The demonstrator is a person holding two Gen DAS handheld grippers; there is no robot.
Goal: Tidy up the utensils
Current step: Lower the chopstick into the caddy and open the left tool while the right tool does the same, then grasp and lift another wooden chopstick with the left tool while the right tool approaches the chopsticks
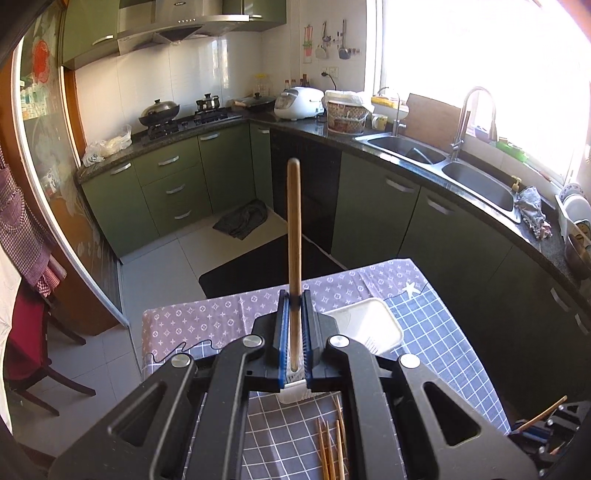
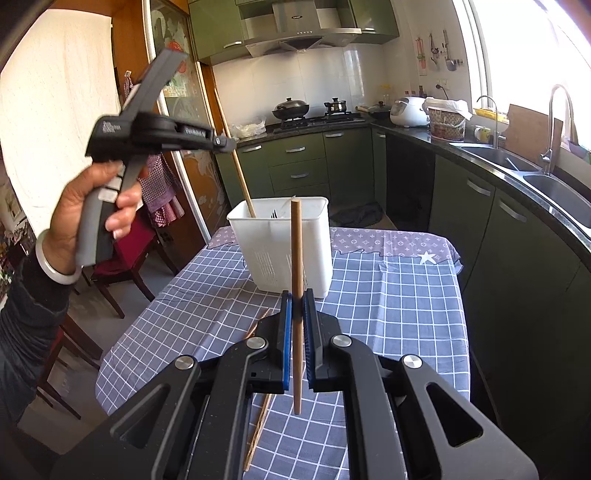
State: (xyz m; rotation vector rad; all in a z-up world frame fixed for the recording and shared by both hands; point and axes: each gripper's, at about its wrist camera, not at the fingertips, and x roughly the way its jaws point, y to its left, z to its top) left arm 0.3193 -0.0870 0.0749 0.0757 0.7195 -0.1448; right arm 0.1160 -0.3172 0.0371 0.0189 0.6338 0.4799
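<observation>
Harsh blown-out daylight from the window point(image 1: 498, 55) (right side), strong fisheye bending, dark vignetted corners.

- Green cabinets point(image 1: 173, 184) run in an L under a dark countertop point(image 1: 317, 127).
- White tiled wall point(image 1: 236, 66) behind a steel range hood point(image 1: 184, 22).
- A bright window point(image 1: 491, 62) floods the double steel sink point(image 1: 476, 177) with daylight.
- Pale floor tiles point(image 1: 159, 266), with a black mat point(image 1: 258, 269) and a dark cloth point(image 1: 243, 218).
- A dark red chair point(image 2: 125, 258) stands beside the table point(image 2: 388, 295) with its checked cloth.
</observation>
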